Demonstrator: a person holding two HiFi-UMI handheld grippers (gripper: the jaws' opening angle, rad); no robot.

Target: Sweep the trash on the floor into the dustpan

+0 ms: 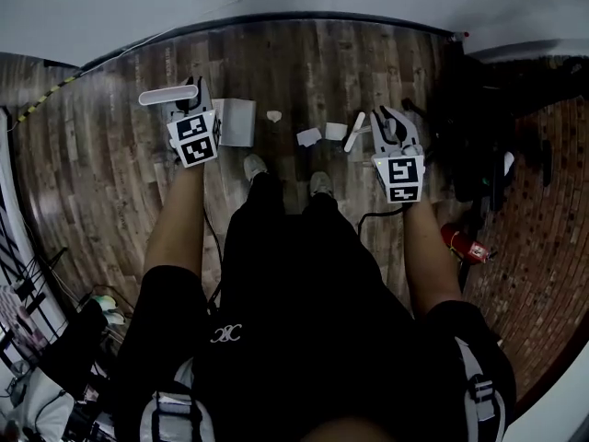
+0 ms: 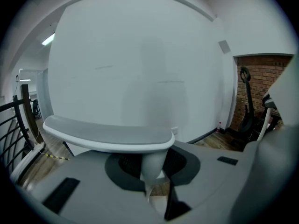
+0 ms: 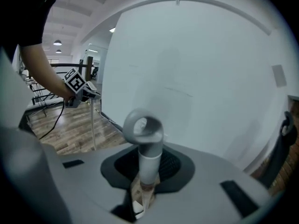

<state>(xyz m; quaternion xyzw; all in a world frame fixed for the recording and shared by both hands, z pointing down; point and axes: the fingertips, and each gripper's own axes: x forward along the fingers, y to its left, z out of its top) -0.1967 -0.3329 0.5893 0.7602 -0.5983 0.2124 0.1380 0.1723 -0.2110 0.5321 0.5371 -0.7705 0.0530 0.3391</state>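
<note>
In the head view I stand on a wooden floor facing a white wall. My left gripper (image 1: 189, 109) is shut on the long-handled dustpan's flat grey top grip (image 2: 107, 135), and the pan (image 1: 237, 122) rests on the floor ahead of my left foot. My right gripper (image 1: 394, 136) is shut on the broom's grey handle (image 3: 146, 143), which ends in a ring; a white part of the broom (image 1: 355, 131) shows to its left. Two white paper scraps (image 1: 309, 136) (image 1: 336, 131) lie between pan and broom. A smaller scrap (image 1: 273, 115) lies just right of the pan.
The wall and its dark baseboard (image 1: 304, 18) run across ahead. Black equipment (image 1: 479, 145) and a red extinguisher (image 1: 465, 244) stand at the right, by a brick-patterned floor. Cables and clutter (image 1: 55, 357) lie at the lower left. My shoes (image 1: 320, 183) stand just behind the scraps.
</note>
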